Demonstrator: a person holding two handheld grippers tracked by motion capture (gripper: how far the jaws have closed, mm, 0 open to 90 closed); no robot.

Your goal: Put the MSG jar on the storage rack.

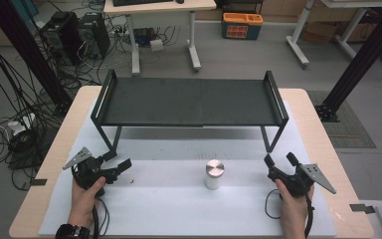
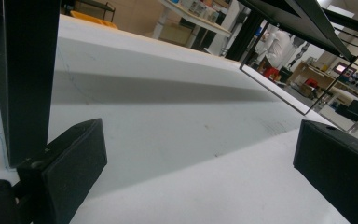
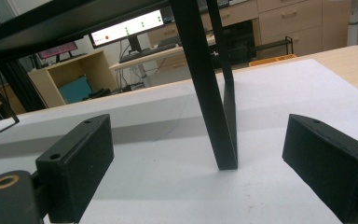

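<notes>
1. On the table (image 1: 318, 124), a wooden top, lies one white sheet (image 1: 179, 209) covering most of it.
2. One black shelf rack (image 1: 189, 102) stands on the far half of the sheet, on thin legs, with a raised rail at each end. Its deck is bare.
3. One small cylinder (image 1: 213, 174), white-bodied with a silver metal cap, stands upright on the sheet in front of the rack, near the middle, between the two grippers and apart from both.
4. Two grippers are counted, one per hand. The left gripper (image 1: 117, 162) is held low at the sheet's left side, near the rack's front left leg, by the left hand (image 1: 86, 199). Its jaws stand wide apart and hold nothing; in the left gripper view (image 2: 200, 163) only bare sheet lies between them, with one rack leg (image 2: 25, 79) just behind the left jaw.
5. The right gripper (image 1: 279, 160) is held low at the sheet's right side by the right hand (image 1: 293, 204). Its jaws are likewise spread wide and empty; in the right gripper view (image 3: 198, 163) the rack's leg (image 3: 214, 107) stands on the sheet between and beyond them, not touched.
6. One grey three-cornered plate sits on each gripper, two in all. One cable trails from each.
7. Beyond the table: two dark computer towers (image 1: 74, 32) on the floor, one desk (image 1: 159, 7), one orange-topped bin (image 1: 242, 25).
</notes>
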